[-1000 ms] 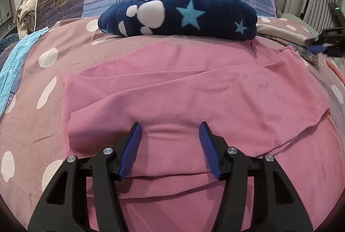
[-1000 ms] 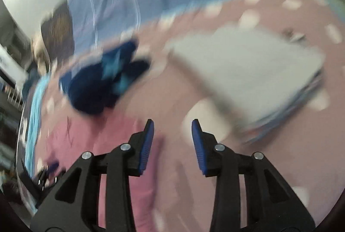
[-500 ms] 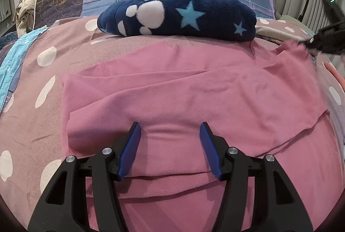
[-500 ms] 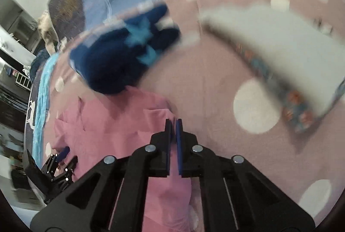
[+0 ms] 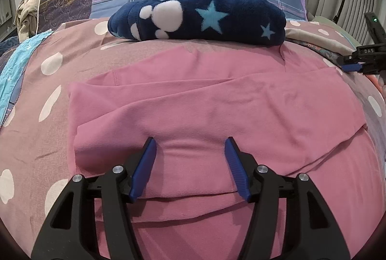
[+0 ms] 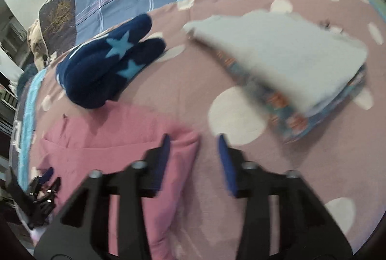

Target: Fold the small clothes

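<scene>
Pink garment [image 5: 205, 103] lay spread and partly folded on the polka-dot bedspread [image 5: 36, 129], just in front of the navy star-patterned fleece [image 5: 200, 16]. Left gripper [image 5: 190, 151] was spread wide over the garment's near folded edge, gripping nothing. Right gripper [image 6: 193, 141] was also spread wide at the garment's corner [image 6: 185, 139], empty. Folded stack of 2 or more cloths [image 6: 284, 62] sat to the right.
</scene>
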Action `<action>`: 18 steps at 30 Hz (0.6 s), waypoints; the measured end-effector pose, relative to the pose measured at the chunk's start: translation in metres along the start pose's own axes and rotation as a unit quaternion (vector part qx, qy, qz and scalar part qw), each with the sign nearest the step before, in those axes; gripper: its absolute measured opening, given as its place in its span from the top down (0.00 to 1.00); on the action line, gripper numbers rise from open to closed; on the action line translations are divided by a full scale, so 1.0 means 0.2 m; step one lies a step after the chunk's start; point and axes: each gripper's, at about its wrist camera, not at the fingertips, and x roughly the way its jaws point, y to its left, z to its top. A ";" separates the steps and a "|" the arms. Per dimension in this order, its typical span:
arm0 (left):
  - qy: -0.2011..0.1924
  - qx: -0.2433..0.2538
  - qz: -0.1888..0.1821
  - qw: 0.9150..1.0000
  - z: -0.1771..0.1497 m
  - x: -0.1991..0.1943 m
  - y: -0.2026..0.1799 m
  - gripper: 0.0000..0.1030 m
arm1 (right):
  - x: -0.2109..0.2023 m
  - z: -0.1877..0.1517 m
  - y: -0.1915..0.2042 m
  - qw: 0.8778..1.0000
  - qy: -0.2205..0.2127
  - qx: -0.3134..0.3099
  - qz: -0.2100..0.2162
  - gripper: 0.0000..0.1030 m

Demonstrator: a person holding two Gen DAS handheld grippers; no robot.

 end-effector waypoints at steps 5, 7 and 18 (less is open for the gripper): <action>0.000 -0.001 -0.001 1.000 0.00 0.00 0.00 0.40 | 0.09 -0.03 0.02 0.998 0.022 0.033 0.053 0.95; 0.000 -0.002 -0.004 1.000 0.00 0.00 0.00 0.39 | -0.01 -0.05 0.12 0.998 -0.053 -0.018 -0.017 0.96; 0.001 0.002 -0.009 1.000 0.00 0.00 0.00 0.35 | -0.26 -0.53 0.41 0.981 -0.091 -0.169 0.014 0.83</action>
